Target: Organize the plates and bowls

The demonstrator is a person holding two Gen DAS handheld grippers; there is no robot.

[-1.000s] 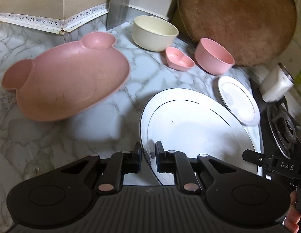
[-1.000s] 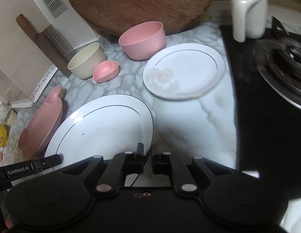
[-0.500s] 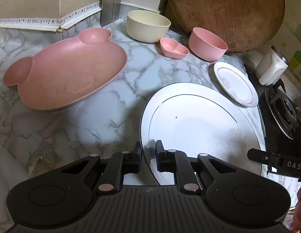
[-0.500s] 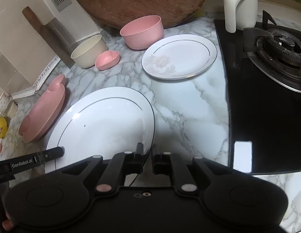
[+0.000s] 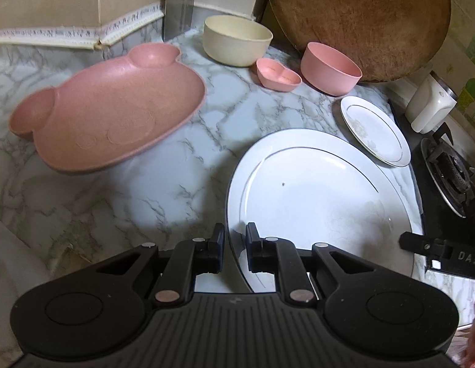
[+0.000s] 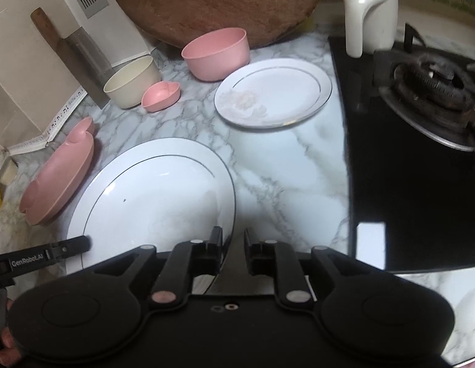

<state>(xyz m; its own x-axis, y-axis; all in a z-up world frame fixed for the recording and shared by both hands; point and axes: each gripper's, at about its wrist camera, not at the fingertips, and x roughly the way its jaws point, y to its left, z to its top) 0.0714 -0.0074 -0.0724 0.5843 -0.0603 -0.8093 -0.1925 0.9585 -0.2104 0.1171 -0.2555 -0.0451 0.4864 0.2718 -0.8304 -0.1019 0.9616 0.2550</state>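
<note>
A large white plate [image 5: 314,199] [image 6: 151,202] lies low over the marble counter between both grippers. My left gripper [image 5: 235,245] is shut on its left rim. My right gripper [image 6: 232,245] straddles the right rim; its jaws are opening and the pads stand just off the edge. Behind it sit a small flowered plate [image 5: 375,132] [image 6: 274,92], a pink bowl [image 5: 329,70] [image 6: 216,53], a cream bowl [image 5: 237,41] [image 6: 133,82] and a pink heart-shaped dish [image 5: 278,75] [image 6: 160,92]. A pink bear-shaped tray [image 5: 108,116] [image 6: 59,178] lies to the left.
A round wooden board [image 5: 360,15] leans on the back wall. A white jug [image 6: 369,12] and a black gas hob with a burner [image 6: 430,82] are at the right. A cleaver [image 6: 71,58] leans at the back left.
The right gripper's jaws have spread a little around the big plate's rim. The left gripper's hold on the plate is unchanged.
</note>
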